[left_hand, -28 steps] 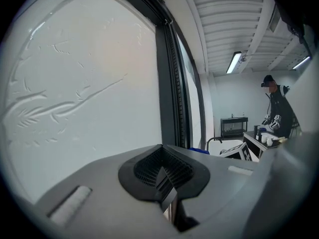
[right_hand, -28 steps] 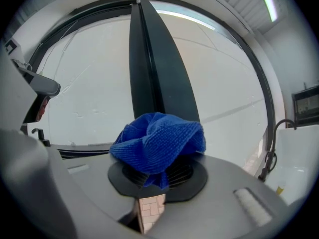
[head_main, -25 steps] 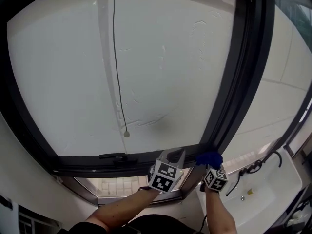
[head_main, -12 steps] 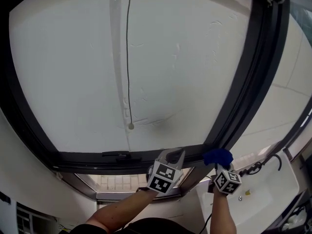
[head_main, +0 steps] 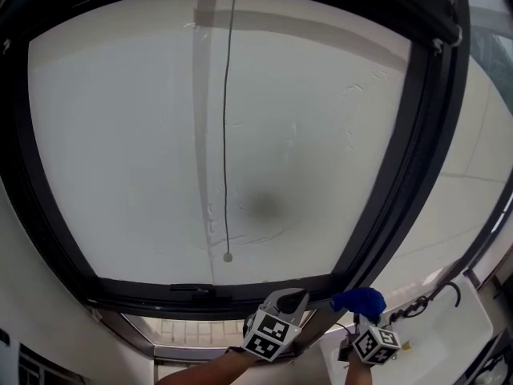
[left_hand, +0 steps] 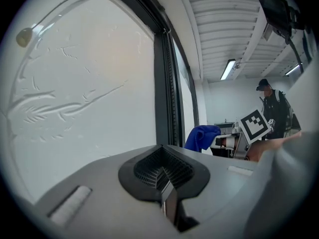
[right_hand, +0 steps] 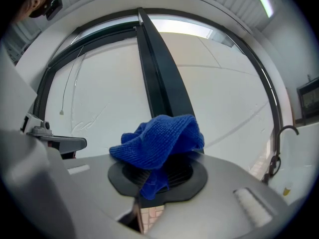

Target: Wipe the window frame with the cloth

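Head view showed the right gripper (head_main: 362, 318) with its jaws shut tight on the blue cloth (head_main: 358, 301), low down by the bottom corner of the black window frame (head_main: 405, 175). A second before, the cloth was a bit more to the left. It had crept right to the tall bar, so wiping there looked ready to go. The left gripper (head_main: 287, 297) sat just beside it, jaws closed on nothing. A thin cord (head_main: 226, 135) hung far left. A tap (right_hand: 277, 142) near the right might get bumped.

The cloth (head_main: 360, 300) is deep blue, the window frame (head_main: 398, 179) black, the pane (head_main: 136, 135) milky white; the marker cubes (head_main: 268, 337) carry black-and-white squares.
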Action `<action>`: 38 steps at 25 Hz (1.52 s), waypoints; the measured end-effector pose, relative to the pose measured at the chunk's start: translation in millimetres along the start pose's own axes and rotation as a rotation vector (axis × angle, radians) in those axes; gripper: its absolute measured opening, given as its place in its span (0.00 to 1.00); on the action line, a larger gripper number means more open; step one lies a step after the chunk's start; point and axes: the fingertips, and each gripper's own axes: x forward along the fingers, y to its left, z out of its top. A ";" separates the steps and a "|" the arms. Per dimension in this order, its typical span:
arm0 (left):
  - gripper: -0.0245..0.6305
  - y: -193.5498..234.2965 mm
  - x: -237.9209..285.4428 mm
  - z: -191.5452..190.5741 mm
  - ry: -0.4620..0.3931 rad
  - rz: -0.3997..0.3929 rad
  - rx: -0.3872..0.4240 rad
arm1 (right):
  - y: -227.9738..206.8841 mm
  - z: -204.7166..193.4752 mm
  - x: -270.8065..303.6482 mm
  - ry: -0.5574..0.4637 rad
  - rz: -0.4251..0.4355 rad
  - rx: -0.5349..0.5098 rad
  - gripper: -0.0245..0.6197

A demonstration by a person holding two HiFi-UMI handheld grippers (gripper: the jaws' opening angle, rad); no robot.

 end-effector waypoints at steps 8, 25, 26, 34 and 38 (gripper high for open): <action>0.03 -0.7 -2.7 -1.0 0.015 0.000 0.010 | -4.8 -6.0 -4.9 -0.033 0.040 0.008 0.14; 0.03 26.0 -40.4 32.7 -0.008 0.177 0.020 | 111.1 55.0 9.1 -0.097 0.446 -0.060 0.14; 0.03 37.0 -51.1 38.1 -0.016 0.222 0.018 | 131.4 58.6 16.4 -0.095 0.510 -0.064 0.14; 0.03 109.0 -160.5 75.9 -0.043 0.550 -0.027 | 287.6 87.9 25.9 -0.125 0.939 -0.077 0.14; 0.03 147.2 -257.0 100.1 -0.074 0.749 -0.004 | 374.2 107.5 5.9 -0.169 1.102 -0.072 0.14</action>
